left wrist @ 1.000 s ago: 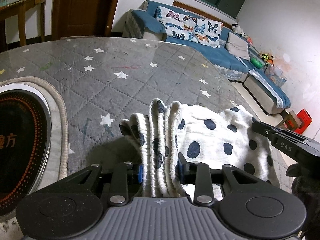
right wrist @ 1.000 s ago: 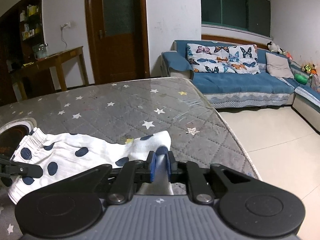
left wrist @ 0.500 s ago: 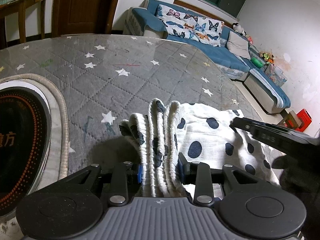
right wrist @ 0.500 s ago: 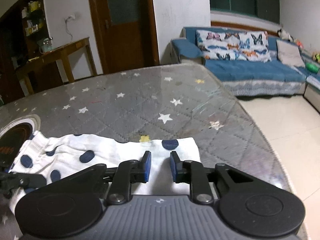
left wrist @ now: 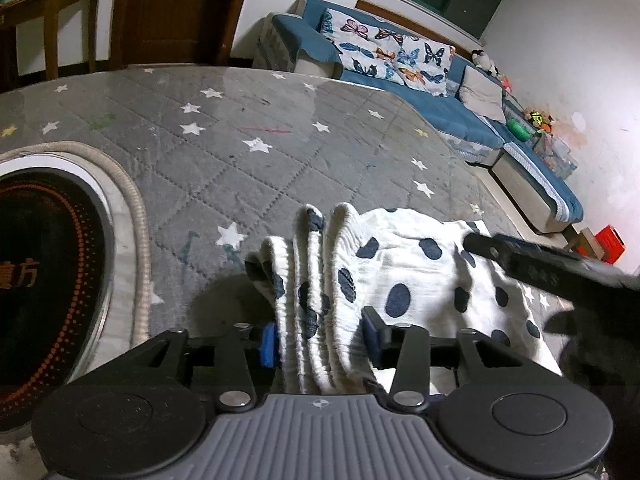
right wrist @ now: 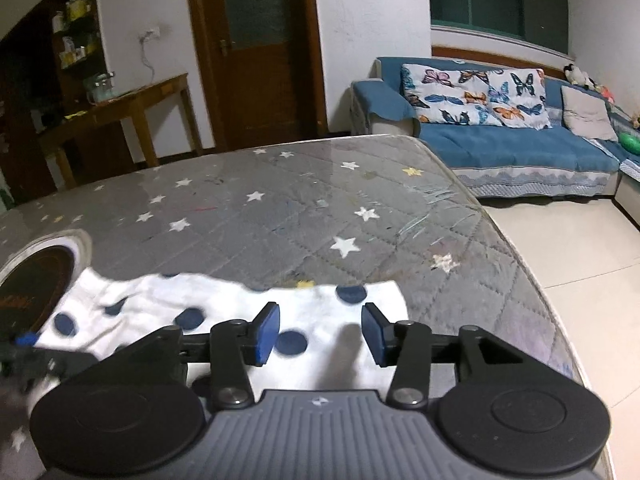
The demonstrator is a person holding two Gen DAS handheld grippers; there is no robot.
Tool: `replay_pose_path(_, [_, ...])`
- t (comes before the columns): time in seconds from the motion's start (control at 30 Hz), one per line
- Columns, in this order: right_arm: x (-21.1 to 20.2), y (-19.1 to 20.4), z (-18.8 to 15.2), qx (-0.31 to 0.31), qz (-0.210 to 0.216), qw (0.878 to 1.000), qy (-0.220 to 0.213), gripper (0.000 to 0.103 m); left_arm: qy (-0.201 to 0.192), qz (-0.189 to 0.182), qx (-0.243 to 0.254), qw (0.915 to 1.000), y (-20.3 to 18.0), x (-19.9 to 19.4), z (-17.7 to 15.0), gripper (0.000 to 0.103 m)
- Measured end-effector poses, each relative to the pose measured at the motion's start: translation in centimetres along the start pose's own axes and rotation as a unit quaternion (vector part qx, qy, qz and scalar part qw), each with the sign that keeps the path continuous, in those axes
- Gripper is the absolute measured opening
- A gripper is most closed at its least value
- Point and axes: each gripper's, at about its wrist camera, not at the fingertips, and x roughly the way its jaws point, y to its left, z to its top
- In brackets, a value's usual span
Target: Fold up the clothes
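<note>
While both grippers' jaws are opening, white navy-dotted cloth garment (left wrist: 404, 276) lies on grey star-quilted tabletop (left wrist: 240, 168); L gripper (left wrist: 320, 338) fingers straddle its bunched waistband, R gripper (right wrist: 320, 338) fingers apart over its hem.

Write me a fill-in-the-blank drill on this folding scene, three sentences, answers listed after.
1. The white garment is printed with dark blue ____.
2. It lies on a grey quilted table cover dotted with small ____.
3. In the left wrist view, the left gripper has the garment's bunched ____ between its opening jaws, while the right gripper, also opening, has only flat cloth beneath it.

Missing words: dots; stars; waistband
</note>
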Motion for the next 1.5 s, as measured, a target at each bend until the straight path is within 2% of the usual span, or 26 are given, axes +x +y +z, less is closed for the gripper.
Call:
replay_pose_path(0.13, [-2.0,0.1,-1.8,0.004,0.014,1.000,-0.002,0.047,-0.006,0.008,-0.003,0.9999,0.5,-0.4,0.1,0.053])
replay_pose_path(0.27, [-4.5,0.4,-4.0,0.006,0.019,1.000,-0.013,0.047,-0.008,0.012,-0.004,0.9999,0.7,-0.4,0.2,0.053])
replay_pose_path(0.33, [-5.8,0.8,-5.0,-0.006,0.018,1.000,-0.022,0.048,-0.008,0.013,-0.005,0.9999,0.8,-0.4,0.2,0.054])
replay_pose_path(0.4, [-6.8,1.3,-6.1,-0.020,0.017,0.999,-0.028,0.053,-0.007,0.015,-0.005,0.9998,0.9,-0.4,0.2,0.056])
replay_pose_path(0.67, [-8.9,2.6,-9.7,-0.067,-0.001,0.997,-0.033,0.053,-0.006,0.020,-0.007,0.9998,1.3,-0.3,0.3,0.060])
replay_pose_path(1.03, [-10.5,2.6,-10.9,-0.087,-0.019,0.996,-0.031,0.053,-0.008,0.029,-0.007,0.9995,1.8,-0.9,0.2,0.068])
replay_pose_path(1.27, [-10.9,3.1,-9.7,-0.080,-0.011,0.995,-0.058,0.053,-0.024,0.036,-0.008,0.9990,1.9,-2.3,0.8,0.073])
replay_pose_path(1.5, [-9.0,3.6,-10.6,-0.093,-0.014,0.995,-0.026,0.053,-0.049,0.037,-0.013,0.9980,2.2,-3.9,1.6,0.073])
